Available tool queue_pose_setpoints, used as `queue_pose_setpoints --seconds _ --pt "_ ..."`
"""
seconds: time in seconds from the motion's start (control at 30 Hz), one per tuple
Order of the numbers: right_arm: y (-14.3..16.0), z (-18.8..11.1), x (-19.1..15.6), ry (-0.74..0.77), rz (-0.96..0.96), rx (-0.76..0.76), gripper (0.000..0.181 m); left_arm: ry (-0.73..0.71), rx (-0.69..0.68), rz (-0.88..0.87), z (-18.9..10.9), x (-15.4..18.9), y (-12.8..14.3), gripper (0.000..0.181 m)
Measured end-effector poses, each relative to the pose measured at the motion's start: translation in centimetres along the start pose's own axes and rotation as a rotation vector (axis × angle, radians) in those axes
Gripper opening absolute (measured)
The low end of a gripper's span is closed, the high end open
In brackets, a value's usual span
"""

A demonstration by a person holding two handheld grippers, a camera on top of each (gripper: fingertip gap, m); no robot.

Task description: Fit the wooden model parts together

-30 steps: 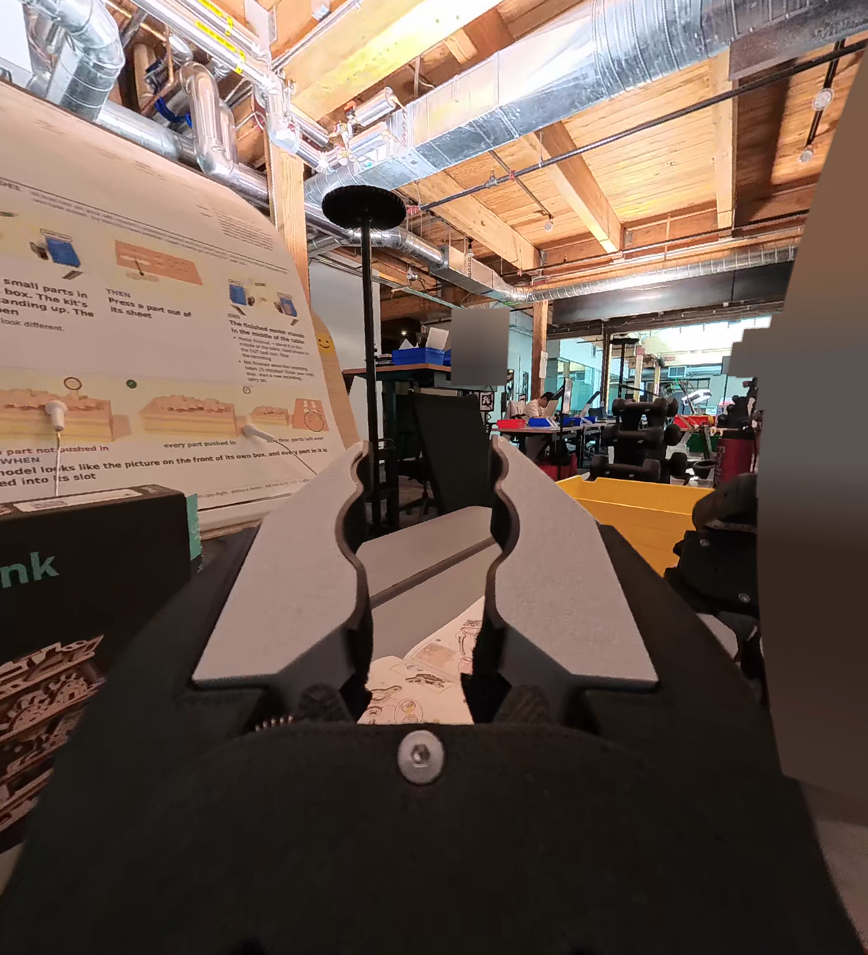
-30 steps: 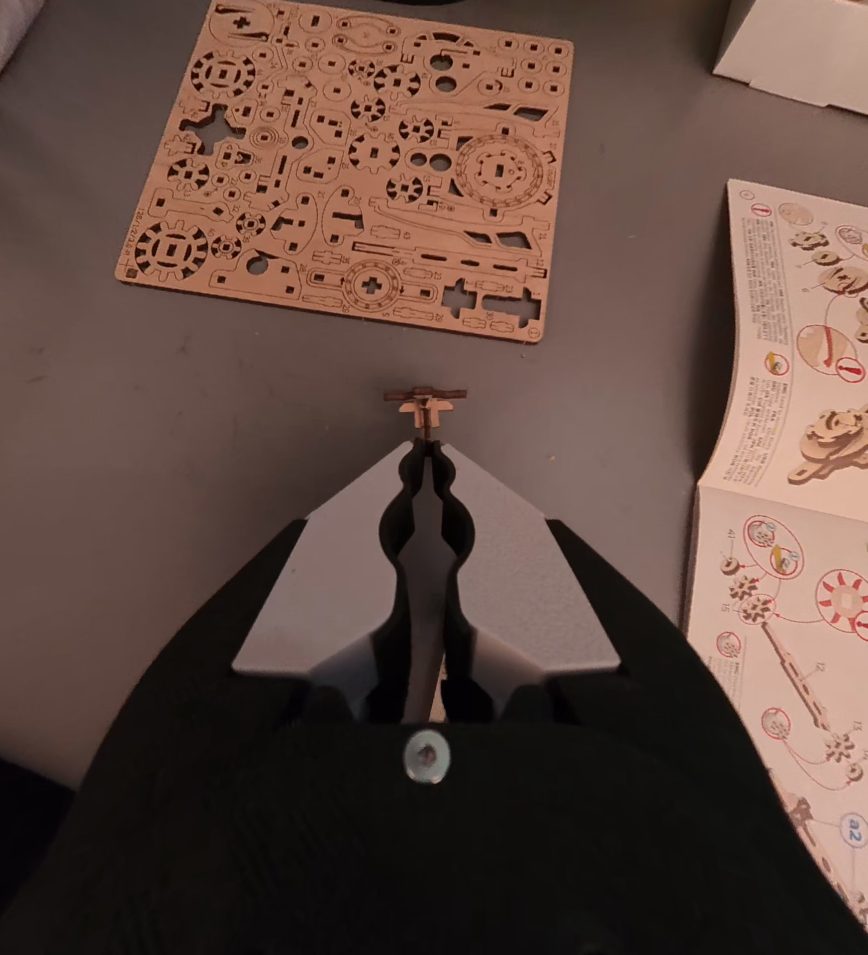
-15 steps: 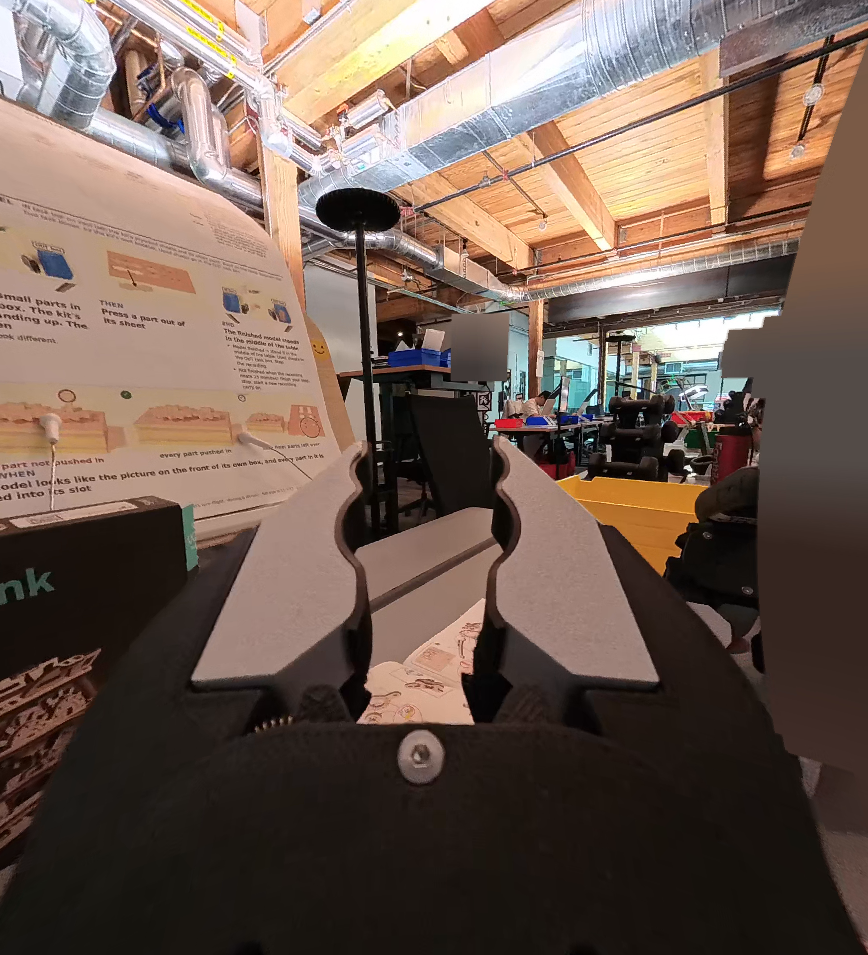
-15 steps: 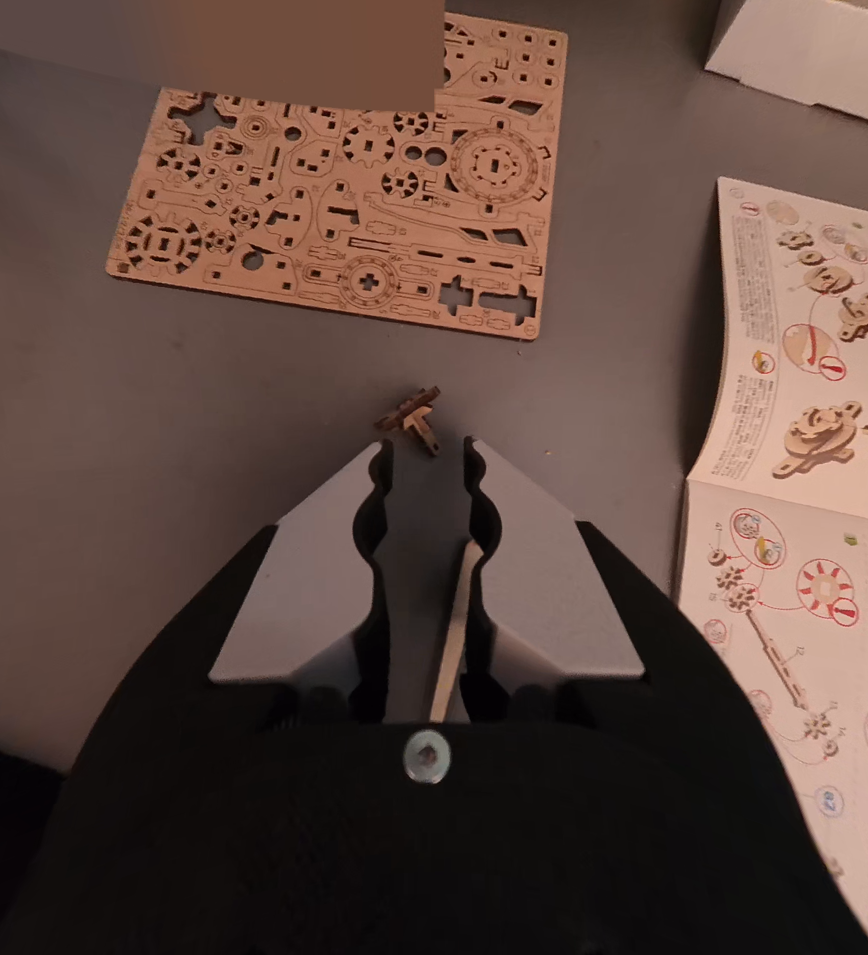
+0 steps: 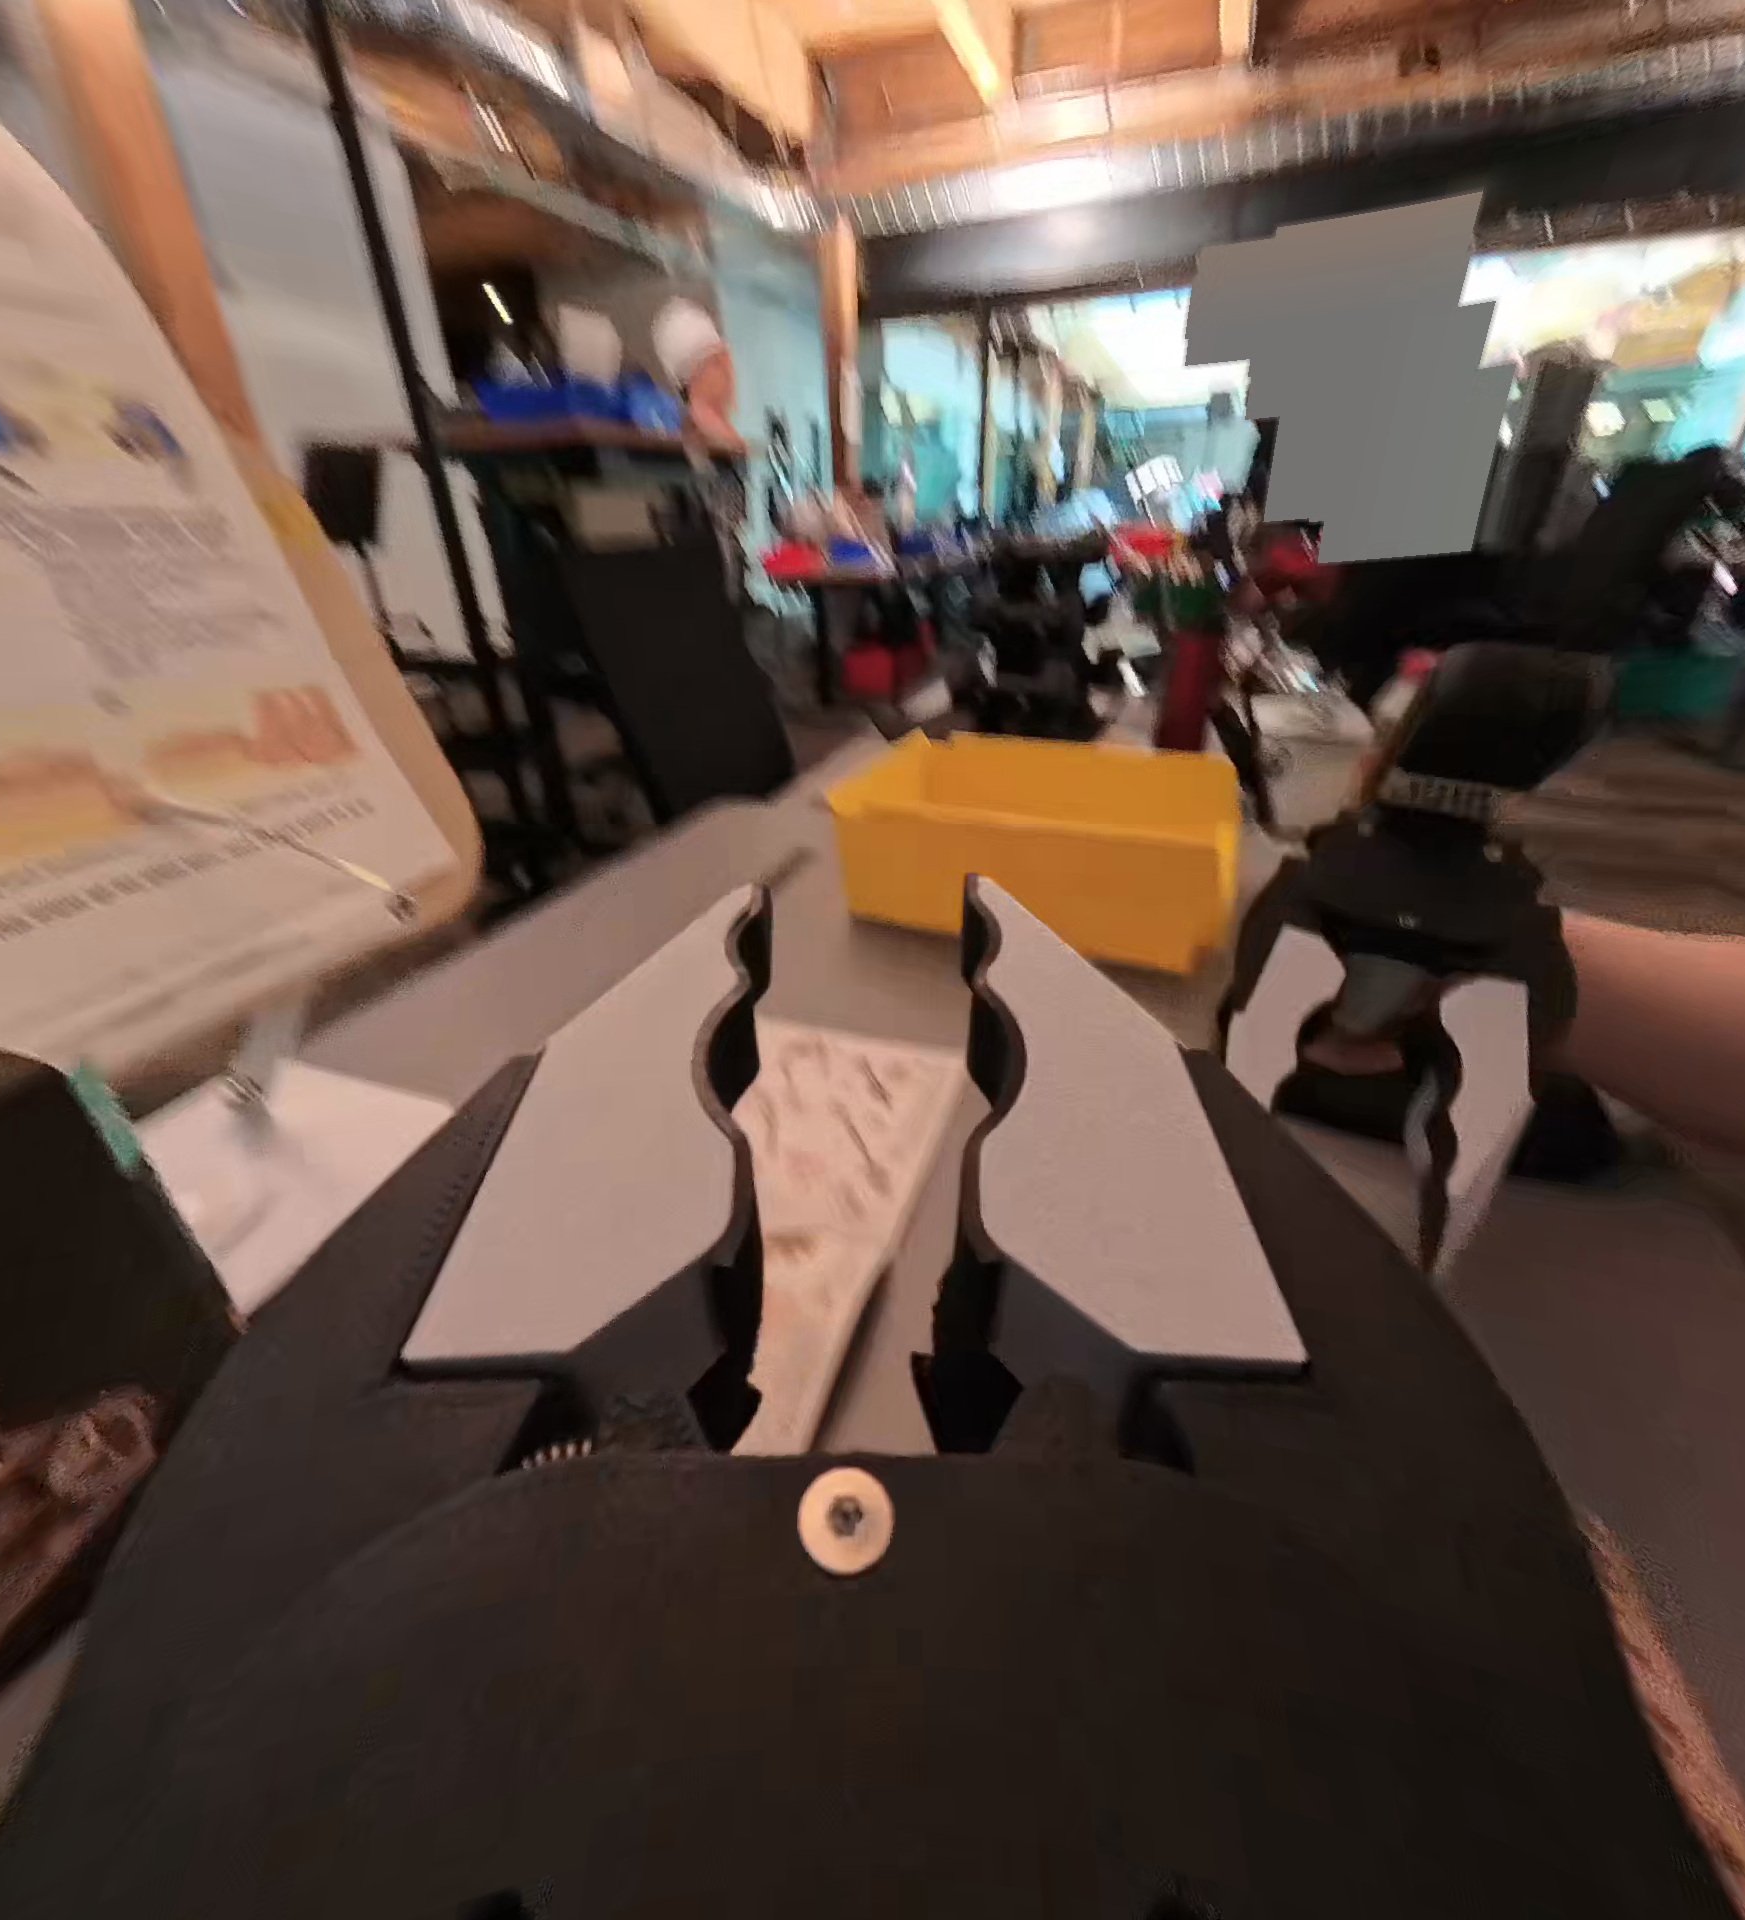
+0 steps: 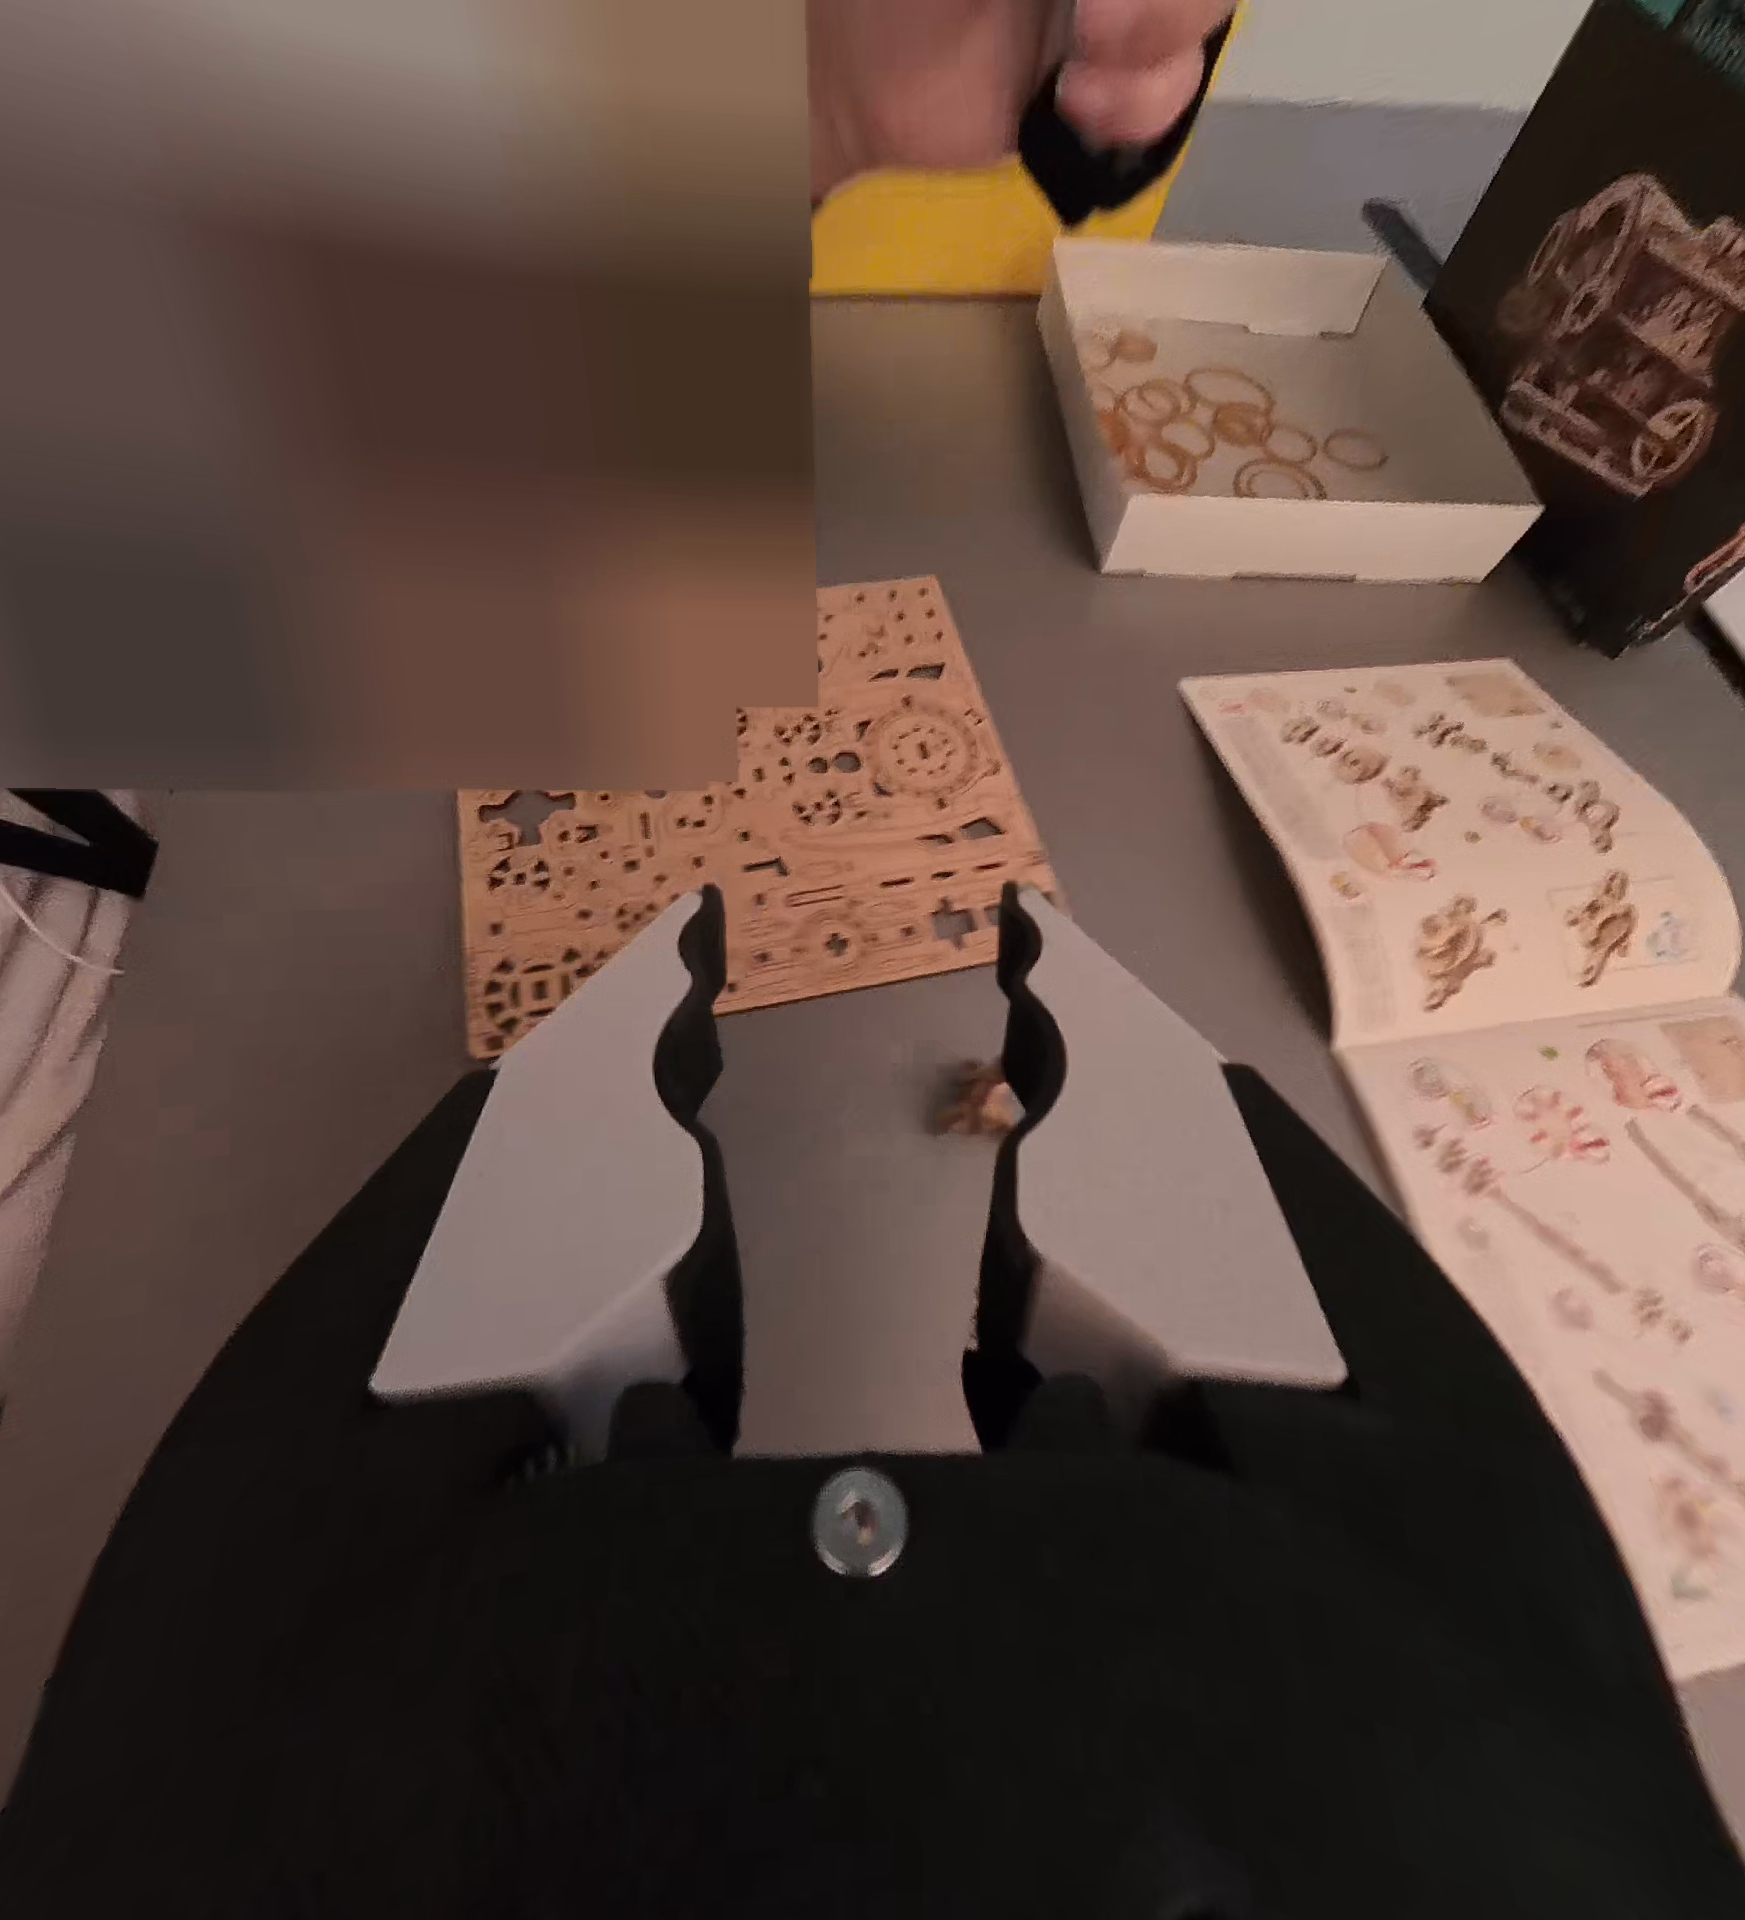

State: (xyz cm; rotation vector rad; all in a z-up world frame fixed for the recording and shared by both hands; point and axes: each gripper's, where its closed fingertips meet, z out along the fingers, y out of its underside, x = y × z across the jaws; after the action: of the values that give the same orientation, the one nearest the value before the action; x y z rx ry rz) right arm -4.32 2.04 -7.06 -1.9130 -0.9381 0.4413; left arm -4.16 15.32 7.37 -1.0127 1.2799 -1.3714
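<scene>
A small wooden part (image 6: 972, 1110) lies on the grey table (image 6: 328, 1039), just inside my right gripper's right finger and free of both jaws. My right gripper (image 6: 860, 914) is open and empty above it. The laser-cut wooden sheet (image 6: 795, 862) lies flat beyond the fingertips, partly hidden by a blur patch. My left gripper (image 5: 868, 914) is open and empty, held above the open instruction booklet (image 5: 847, 1122). The right gripper also shows at the right of the left wrist view (image 5: 1408, 935), held by a hand.
The instruction booklet (image 6: 1522, 1039) lies open at the right. A white tray of rubber bands (image 6: 1263, 436) and the black kit box (image 6: 1657, 364) stand behind it. A yellow bin (image 5: 1034, 852) sits at the far edge. A poster (image 5: 99, 675) stands at the left. The left gripper's tips are roughly 20 cm from the right gripper's.
My right gripper opened wide and let go of the small wooden part, which now lies on the table; the gripper tilted up. My left gripper swung down and to the right.
</scene>
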Motion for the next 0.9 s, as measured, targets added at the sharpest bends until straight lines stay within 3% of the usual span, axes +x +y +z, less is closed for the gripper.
queue_pose_setpoints --seconds 0.1,0.23,0.3,0.4,0.47,0.53,0.63,0.9 --pt "2.1 0.8 -4.1 0.032 0.021 -0.064 0.056 0.083 -0.274 -0.030 -1.6 1.9 4.2 0.041" --pt "3.7 2.1 -8.0 0.063 0.114 -0.050 0.061 -0.006 -0.559 0.126 -5.0 2.3 10.8 0.052" --pt "4.1 2.7 -8.2 0.117 0.167 -0.034 0.063 -0.040 -0.638 0.149 -6.5 2.6 12.9 0.055" --pt "4.1 3.7 -8.5 0.148 0.268 -0.001 0.071 -0.027 -0.732 0.040 -8.3 3.6 15.7 0.065" --pt "4.6 4.3 -8.9 0.150 0.294 -0.035 0.078 -0.067 -0.781 -0.041 -9.3 3.2 17.4 0.078" --pt "4.9 4.6 -8.8 0.181 0.288 -0.067 0.082 -0.115 -0.784 -0.082 -10.0 2.6 18.4 0.078" --pt "5.5 5.1 -8.9 0.207 0.340 -0.093 0.083 -0.112 -0.724 -0.156 -9.7 2.6 18.2 0.077" --pt "6.2 5.3 -8.7 0.299 0.346 -0.151 0.087 -0.064 -0.772 -0.235 -10.3 3.2 19.4 0.081"
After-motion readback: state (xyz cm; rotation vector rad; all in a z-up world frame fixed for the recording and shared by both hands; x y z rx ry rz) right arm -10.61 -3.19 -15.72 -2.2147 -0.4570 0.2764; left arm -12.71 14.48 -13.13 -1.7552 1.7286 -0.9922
